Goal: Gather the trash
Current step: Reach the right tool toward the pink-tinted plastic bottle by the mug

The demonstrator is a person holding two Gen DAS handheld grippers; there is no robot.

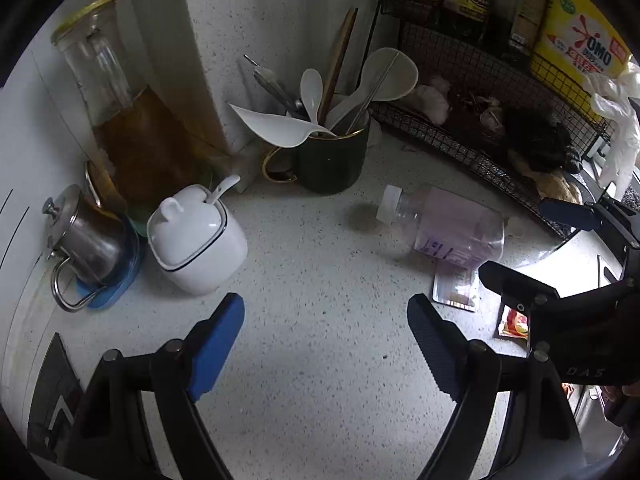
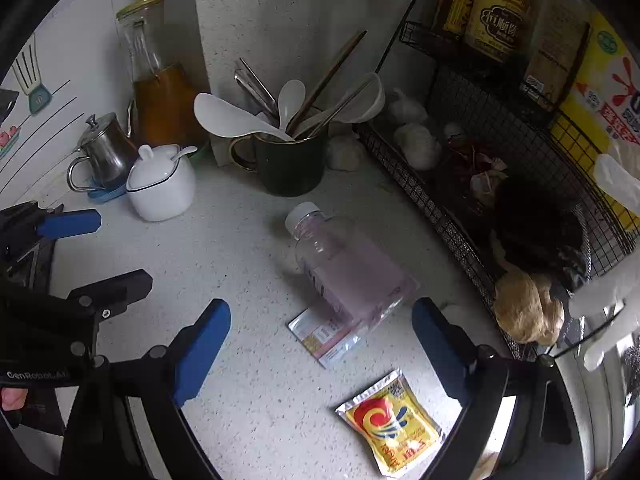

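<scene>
An empty clear plastic bottle [image 2: 348, 268] with a white cap lies on its side on the speckled counter; it also shows in the left wrist view [image 1: 448, 224]. Its base rests on a flat silver sachet [image 2: 326, 338], which also shows in the left wrist view [image 1: 456, 290]. A yellow-red sachet [image 2: 394, 420] lies nearer, partly hidden in the left wrist view [image 1: 514, 324]. My right gripper [image 2: 320, 352] is open, above the silver sachet, just short of the bottle. My left gripper [image 1: 326, 344] is open and empty over bare counter, left of the trash.
A dark mug of utensils [image 2: 290, 164], a white lidded sugar pot [image 2: 160, 184], a steel pot [image 2: 106, 156] and an oil carafe [image 2: 160, 92] stand at the back. A black wire rack [image 2: 472, 184] with garlic and ginger runs along the right.
</scene>
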